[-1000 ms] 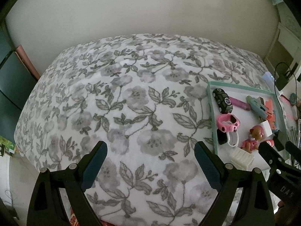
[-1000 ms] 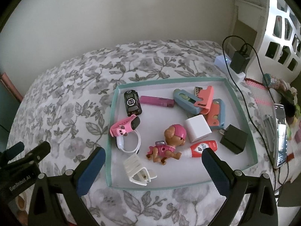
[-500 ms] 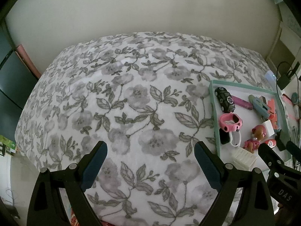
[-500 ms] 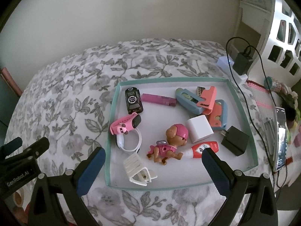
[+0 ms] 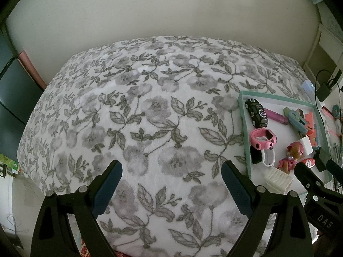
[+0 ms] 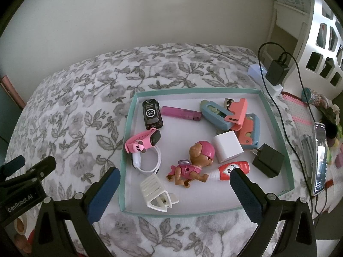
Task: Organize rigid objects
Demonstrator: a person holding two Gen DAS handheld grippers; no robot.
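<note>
A shallow teal-rimmed box lies on the floral bedspread. Inside it are a black toy car, a purple lighter, a pink watch, a white watch, a white hair claw, a pink toy dog, a white cube charger, a black charger, a red tube and blue and coral cutters. My right gripper hovers open over the box's near edge, holding nothing. My left gripper stands open over bare bedspread, left of the box.
A wall runs behind the bed. Right of the box lie a phone, a cable with a black plug, and a white shelf unit. A dark cabinet stands left of the bed.
Both views have shifted very slightly; the grippers stay open and nothing in the box has moved.
</note>
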